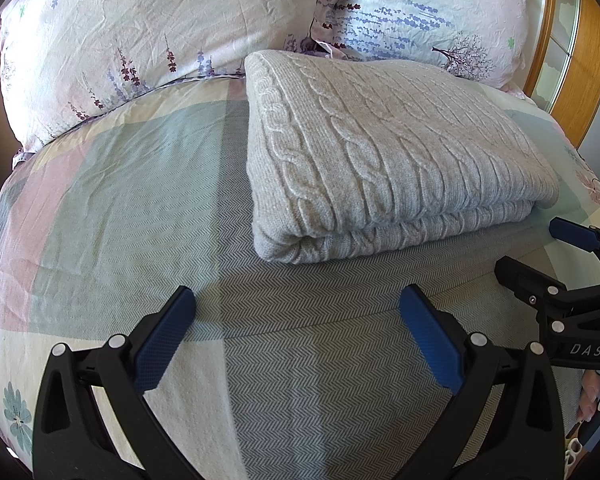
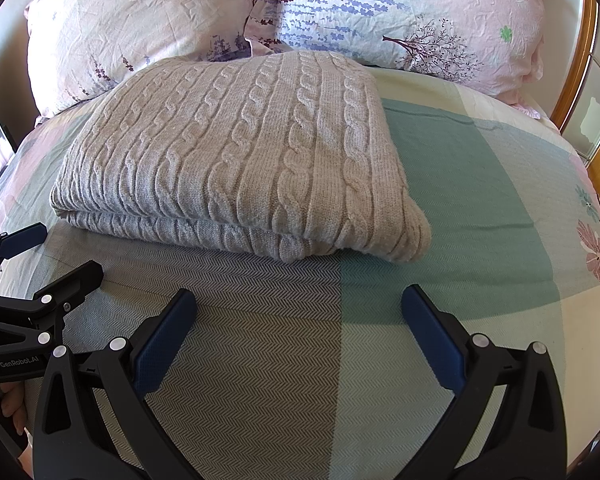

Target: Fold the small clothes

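A grey cable-knit sweater (image 1: 384, 152) lies folded into a thick rectangle on the bed; it also shows in the right wrist view (image 2: 240, 160). My left gripper (image 1: 298, 300) is open and empty, a little short of the sweater's near folded edge. My right gripper (image 2: 299, 300) is open and empty, also just short of the near edge. The right gripper appears at the right edge of the left wrist view (image 1: 540, 252), open. The left gripper appears at the left edge of the right wrist view (image 2: 60, 252), open.
The bed cover (image 1: 120, 200) has pastel blocks and a grey herringbone band. Two floral pillows (image 1: 140, 32) (image 2: 420, 16) lie behind the sweater. A wooden headboard or door frame (image 1: 580, 60) stands at the far right.
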